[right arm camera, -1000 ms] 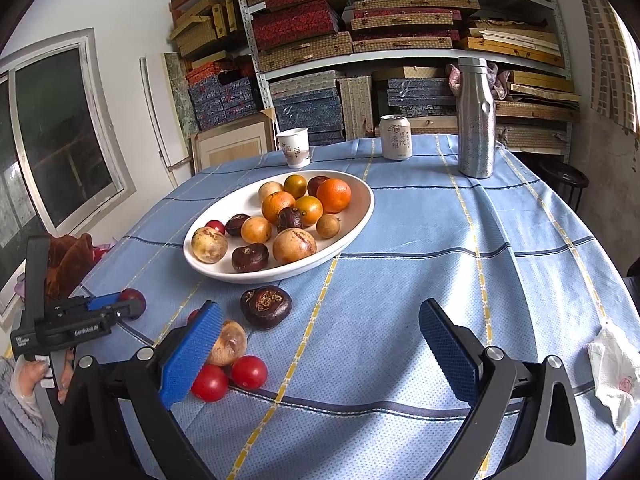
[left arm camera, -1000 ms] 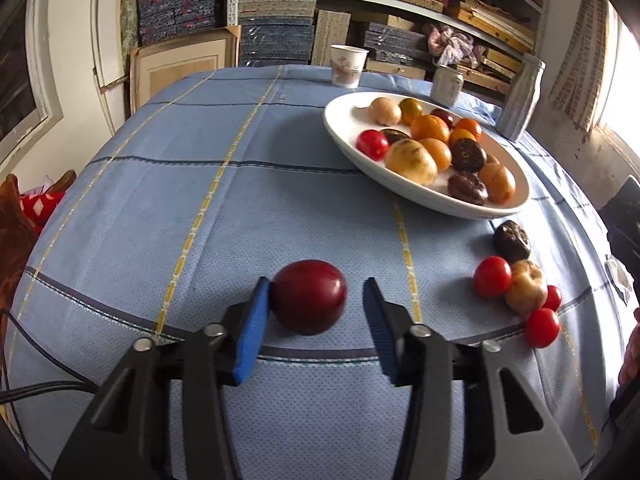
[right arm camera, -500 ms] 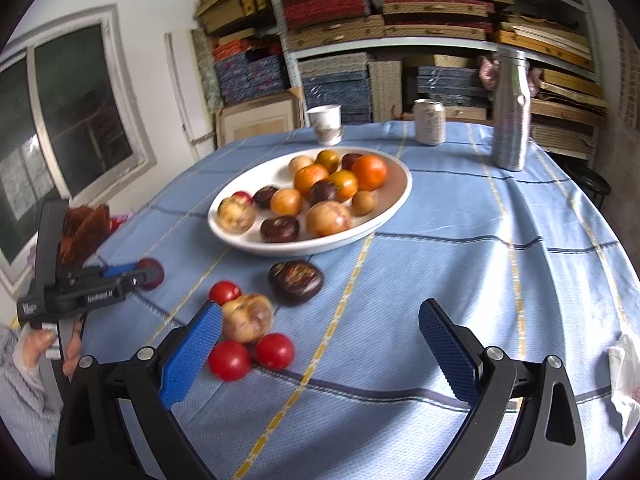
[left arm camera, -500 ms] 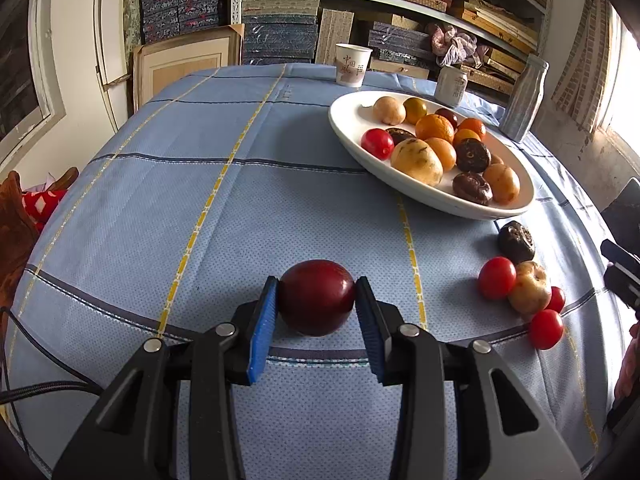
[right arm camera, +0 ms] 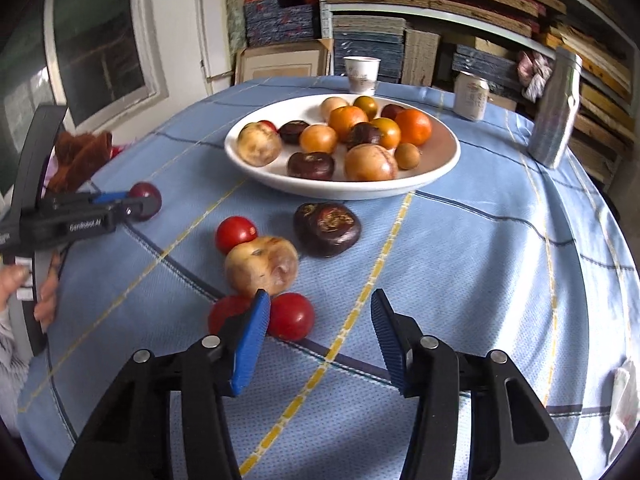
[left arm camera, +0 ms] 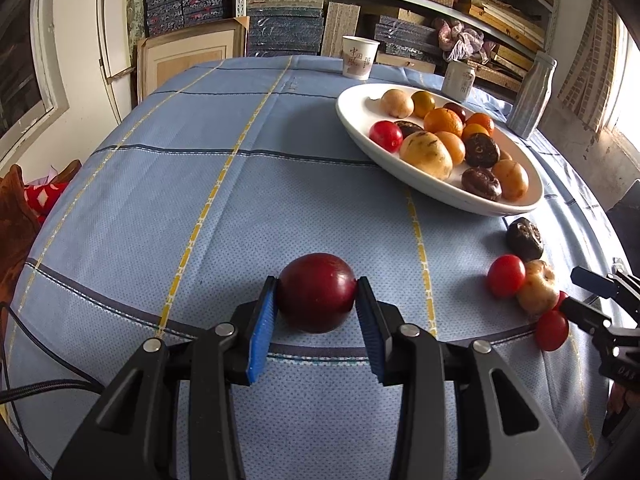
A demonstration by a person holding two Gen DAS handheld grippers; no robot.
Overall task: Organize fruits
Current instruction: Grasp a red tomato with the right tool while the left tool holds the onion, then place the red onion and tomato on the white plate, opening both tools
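Jaws of my left gripper [left arm camera: 317, 312] clench a dark red plum [left arm camera: 317, 292]; my right gripper [right arm camera: 318, 330], just narrowing, stands released beside a red tomato [right arm camera: 291, 316] and could nudge it rolling.

daylight, bright | soft shadows | fisheye edges (right view blurred)

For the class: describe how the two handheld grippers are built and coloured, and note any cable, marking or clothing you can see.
Both the left gripper and the right gripper have black plastic bodies, silver pivot screws and ribbed blue pads. A black cable trails from the left one, whose side carries white lettering. A pale sleeve shows.
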